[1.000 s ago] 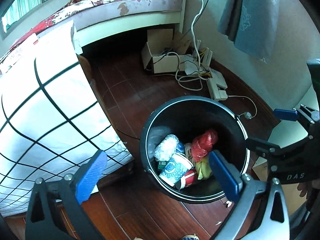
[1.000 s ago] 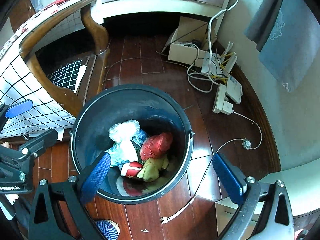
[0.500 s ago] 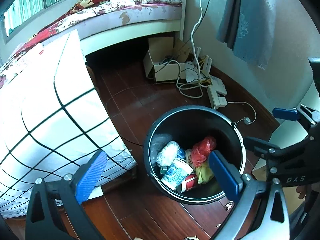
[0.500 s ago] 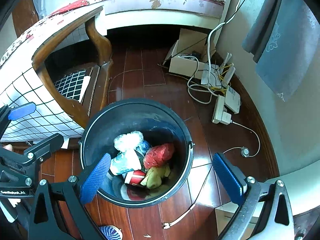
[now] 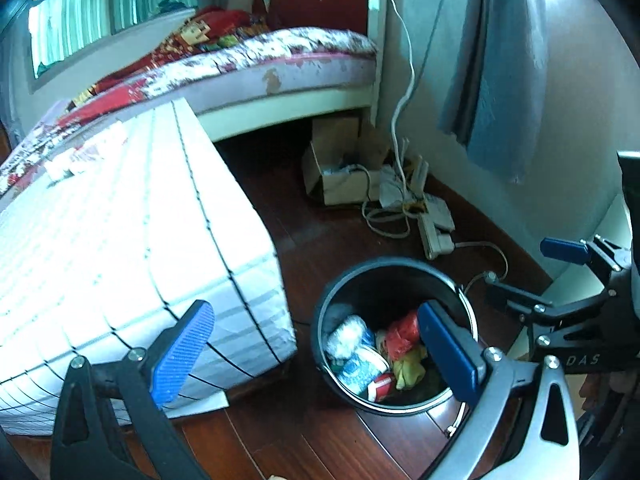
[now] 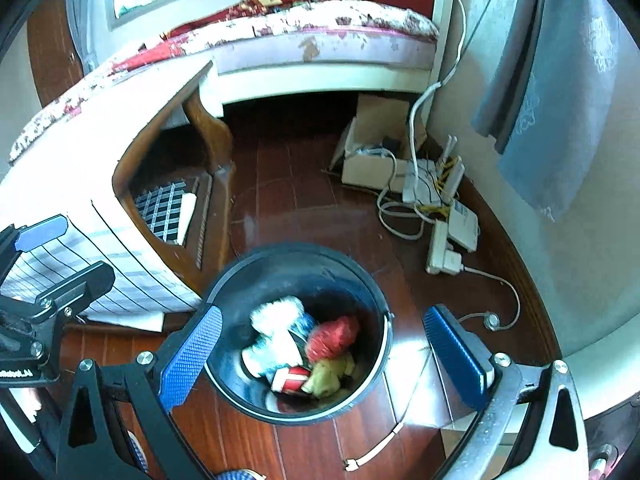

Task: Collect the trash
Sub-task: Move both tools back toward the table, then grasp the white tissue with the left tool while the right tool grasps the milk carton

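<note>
Since the earlier frames both grippers have been drawn up and back from the black bin (image 5: 394, 336), which is now seen smaller and lower in each view, with more of the room brought into sight. The left gripper (image 5: 316, 350) is held with its blue pads wide apart and nothing between them; the right gripper (image 6: 320, 354) is likewise spread wide and empty, the bin being seen between its fingers. The bin stands on a dark red-brown wooden floor (image 6: 304, 200) with a glossy sheen. Inside the bin the collected trash is seen: a red bag (image 6: 332, 336), a white and blue paper cup (image 6: 276, 352), a clear crumpled wrapper (image 6: 276, 312), a red and white can (image 6: 292, 380) and a yellowish scrap (image 6: 328, 372). Just beside the bin, on its left, a low table draped in a white grid-patterned cloth (image 5: 120, 240) is found. Beyond the bin, against the pale wall, an open cardboard box (image 6: 372, 152), a tangle of white cables (image 6: 404, 212) and a power strip (image 6: 440, 248) are laid on the floor. Further behind, a bed (image 6: 320, 40) with a floral cover is seen, and a grey-blue cloth (image 6: 560, 100) is hung on the wall to the bin's right.
</note>
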A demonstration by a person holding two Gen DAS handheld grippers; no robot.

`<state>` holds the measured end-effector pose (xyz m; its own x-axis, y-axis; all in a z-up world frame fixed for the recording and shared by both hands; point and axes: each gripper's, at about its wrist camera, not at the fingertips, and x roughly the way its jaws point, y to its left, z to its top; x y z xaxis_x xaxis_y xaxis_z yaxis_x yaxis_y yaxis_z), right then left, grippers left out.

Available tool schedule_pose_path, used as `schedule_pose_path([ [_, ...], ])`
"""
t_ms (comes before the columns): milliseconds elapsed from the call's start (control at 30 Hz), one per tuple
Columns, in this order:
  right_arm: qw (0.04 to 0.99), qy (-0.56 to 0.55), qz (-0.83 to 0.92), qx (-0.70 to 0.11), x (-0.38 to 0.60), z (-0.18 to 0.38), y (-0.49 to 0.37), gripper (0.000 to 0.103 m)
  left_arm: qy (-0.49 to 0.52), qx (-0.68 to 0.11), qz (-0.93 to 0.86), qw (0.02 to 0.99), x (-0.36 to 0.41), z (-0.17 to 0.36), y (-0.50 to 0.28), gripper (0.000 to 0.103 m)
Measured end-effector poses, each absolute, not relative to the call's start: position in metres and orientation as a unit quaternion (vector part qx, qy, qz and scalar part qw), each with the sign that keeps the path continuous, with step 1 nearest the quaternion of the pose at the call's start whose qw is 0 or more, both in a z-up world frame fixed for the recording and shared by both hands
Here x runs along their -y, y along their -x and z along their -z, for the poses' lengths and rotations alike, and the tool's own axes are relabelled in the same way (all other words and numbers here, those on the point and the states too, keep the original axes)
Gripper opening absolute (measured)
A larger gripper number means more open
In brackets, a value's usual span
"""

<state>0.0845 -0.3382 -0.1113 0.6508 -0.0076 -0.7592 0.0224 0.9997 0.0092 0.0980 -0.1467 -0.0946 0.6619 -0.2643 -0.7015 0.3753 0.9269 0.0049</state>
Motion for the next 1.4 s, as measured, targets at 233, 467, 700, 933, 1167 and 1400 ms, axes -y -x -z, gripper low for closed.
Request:
schedule_pose_path([
  [233, 0.928, -0.012, -0.027, -0.371, 0.302, 0.068, -0.104, 0.102, -0.057, -0.337, 0.142, 0.929, 0.101, 0.056, -0.11, 0.102],
  [467, 0.942, 0.011, -0.08, -0.327, 0.244, 0.033, -0.14, 0.102, -0.04, -0.324, 0.086, 0.941, 0.036, 0.038, -0.128, 0.102],
  [700, 0.933, 0.057, -0.136, -0.328, 0.165, 0.018, -0.186, 0.102, -0.039, -0.32, 0.04, 0.946, -0.017, 0.022, -0.152, 0.102],
  [933, 0.919, 0.106, -0.167, -0.34, 0.092, 0.015, -0.241, 0.102, -0.03, -0.325, -0.007, 0.945, -0.074, 0.016, -0.184, 0.102],
  [1167, 0.911, 0.099, -0.163, -0.366, 0.054, 0.031, -0.309, 0.102, -0.017, -0.338, -0.033, 0.94, -0.114, 0.027, -0.231, 0.102],
  [1400, 0.899, 0.118, -0.171, -0.386, 0.019, 0.054, -0.372, 0.102, -0.01, -0.354, -0.05, 0.934, -0.145, 0.042, -0.265, 0.102],
])
